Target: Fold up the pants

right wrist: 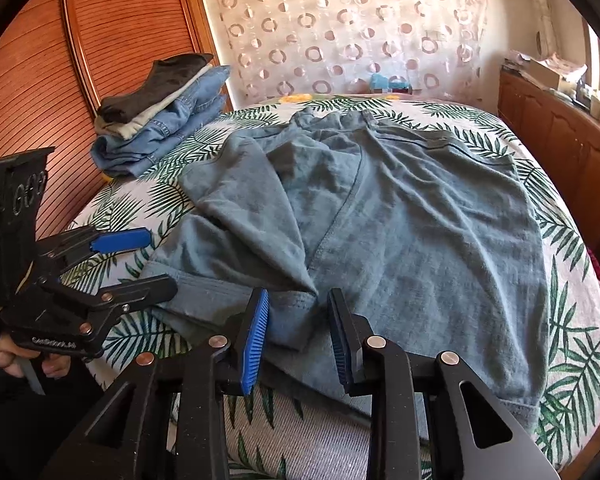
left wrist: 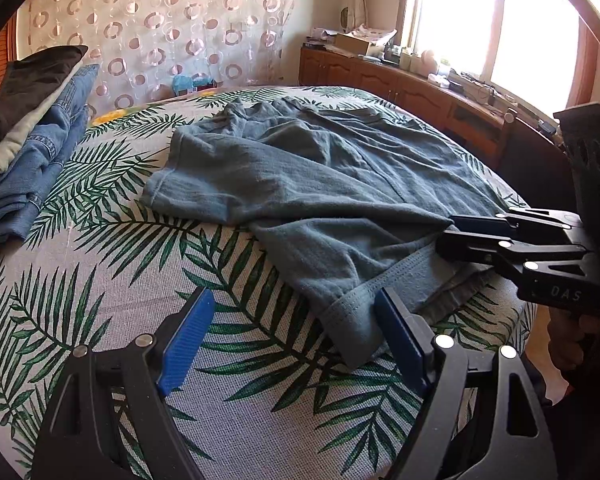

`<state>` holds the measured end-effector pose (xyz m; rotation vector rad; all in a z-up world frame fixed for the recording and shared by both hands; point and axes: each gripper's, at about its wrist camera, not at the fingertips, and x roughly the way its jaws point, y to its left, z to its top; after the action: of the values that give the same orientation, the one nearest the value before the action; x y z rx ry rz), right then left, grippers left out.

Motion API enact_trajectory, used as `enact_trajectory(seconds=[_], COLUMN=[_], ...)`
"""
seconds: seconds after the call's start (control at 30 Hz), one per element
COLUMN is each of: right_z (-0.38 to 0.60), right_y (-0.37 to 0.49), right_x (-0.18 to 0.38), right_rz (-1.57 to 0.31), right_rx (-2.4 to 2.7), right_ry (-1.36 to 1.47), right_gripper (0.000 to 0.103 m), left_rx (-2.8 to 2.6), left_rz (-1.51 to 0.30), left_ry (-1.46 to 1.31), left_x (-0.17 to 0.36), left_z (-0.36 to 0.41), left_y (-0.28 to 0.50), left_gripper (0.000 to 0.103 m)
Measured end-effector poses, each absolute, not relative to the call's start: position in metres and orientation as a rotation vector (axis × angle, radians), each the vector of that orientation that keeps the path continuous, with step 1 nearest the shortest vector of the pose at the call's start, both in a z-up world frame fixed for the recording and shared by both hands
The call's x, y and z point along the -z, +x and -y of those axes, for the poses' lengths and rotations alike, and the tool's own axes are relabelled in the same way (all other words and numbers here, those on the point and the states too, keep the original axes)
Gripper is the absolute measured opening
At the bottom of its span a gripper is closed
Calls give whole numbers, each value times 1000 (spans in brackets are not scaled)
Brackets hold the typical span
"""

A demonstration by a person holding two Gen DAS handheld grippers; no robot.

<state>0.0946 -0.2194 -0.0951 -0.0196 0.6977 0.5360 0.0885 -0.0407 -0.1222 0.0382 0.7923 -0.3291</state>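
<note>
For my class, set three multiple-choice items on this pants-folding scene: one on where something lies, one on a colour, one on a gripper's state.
1. Where does the stack of folded clothes lie?
A. on the bed by the slatted wooden panel
B. on the window cabinet
C. on the floor

2. What colour are the pants spread on the bed?
A. red
B. grey-blue
C. white

3. How does the left gripper stand?
A. shut on the pants
B. open, at the pants' near edge
C. out of view

Key: 1 A, the stack sits on the bed's far left corner; 2 B, the cloth is grey-blue; 3 B, its blue pads stand wide apart.
</note>
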Motion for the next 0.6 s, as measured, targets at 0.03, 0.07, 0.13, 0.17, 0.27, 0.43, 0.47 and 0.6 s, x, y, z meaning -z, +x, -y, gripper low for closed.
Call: enact_trajectory(seconds=[0.03, 0.07, 0.13, 0.17, 0.27, 0.43, 0.47, 0.6], right_z=[217, 216, 214, 212, 210, 211, 211, 214], right_y=[96, 97, 98, 98, 96, 84, 81, 69], right_x=[96, 96, 96, 95, 94, 81, 78, 66], right_rz=[-699, -700, -702, -705, -694, -633, -615, -544], right_rx=[-536, -538, -544, -554, -564, -601, -600, -582], right_ry=[-21, -22, -23, -22, -28, -20, -23, -20], right_gripper=[30, 30, 30, 30, 22, 9, 9, 8], left_rx=[329, 329, 329, 329, 331, 329, 330, 329], left_rz=[-793, -792, -792, -792, -796, -809, -809, -782], left_ry=[38, 39, 39, 40, 38, 8, 2, -12], left_x=[122, 122, 122, 122, 122, 120, 120, 112], left_z=[41, 41, 41, 41, 41, 39, 39, 37], left_y=[88, 88, 88, 88, 88, 91, 91, 88], left_gripper=[83, 83, 83, 83, 83, 83, 83, 83])
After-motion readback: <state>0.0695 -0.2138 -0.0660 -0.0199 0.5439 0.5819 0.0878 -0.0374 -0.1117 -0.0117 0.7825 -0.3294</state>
